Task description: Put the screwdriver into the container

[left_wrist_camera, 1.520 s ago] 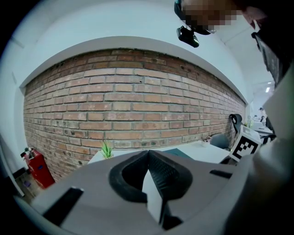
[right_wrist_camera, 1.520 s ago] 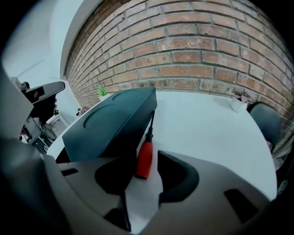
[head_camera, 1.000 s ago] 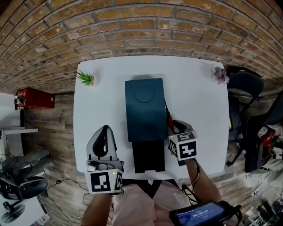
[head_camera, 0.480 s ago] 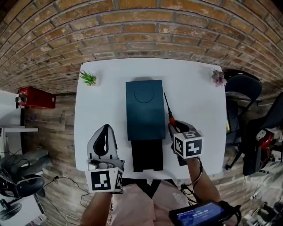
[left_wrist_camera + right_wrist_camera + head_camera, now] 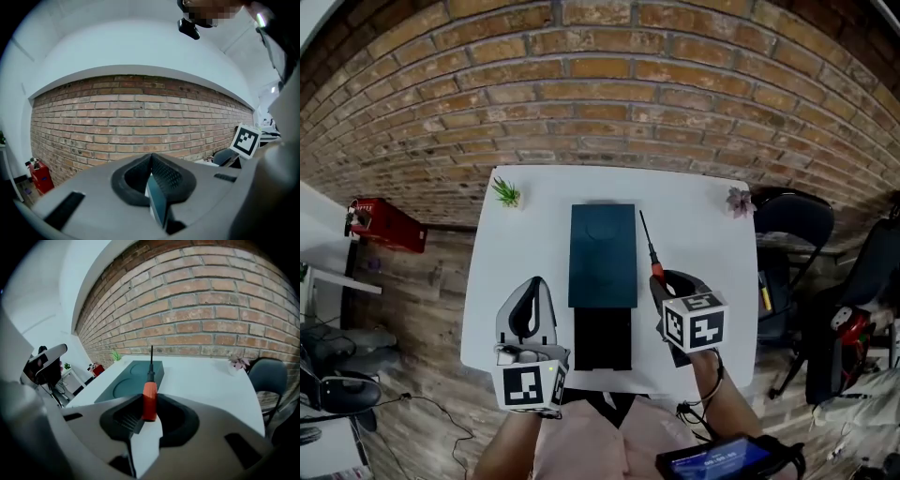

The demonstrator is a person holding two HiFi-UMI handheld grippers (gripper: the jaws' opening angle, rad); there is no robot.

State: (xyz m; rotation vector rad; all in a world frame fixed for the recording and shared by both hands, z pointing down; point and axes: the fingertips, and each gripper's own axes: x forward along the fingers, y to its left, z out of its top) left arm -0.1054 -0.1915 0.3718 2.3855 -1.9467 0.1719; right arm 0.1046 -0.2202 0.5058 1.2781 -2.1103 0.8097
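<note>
Orange-red-handled screwdriver (image 5: pixel 149 400); dark teal container (image 5: pixel 603 255); white table (image 5: pixel 698 225); red-brick wall (image 5: pixel 600 94).

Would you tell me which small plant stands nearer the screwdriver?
The pinkish plant at the table's far right corner; the green plant stands at the far left, across the container from the screwdriver.

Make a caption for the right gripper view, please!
The right gripper grips the screwdriver by its orange handle, beside the teal container.

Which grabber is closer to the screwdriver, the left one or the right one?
Right. The right gripper clamps the screwdriver by its red handle, beside the right edge of the container. The left gripper is on the container's other side, away from it.
</note>
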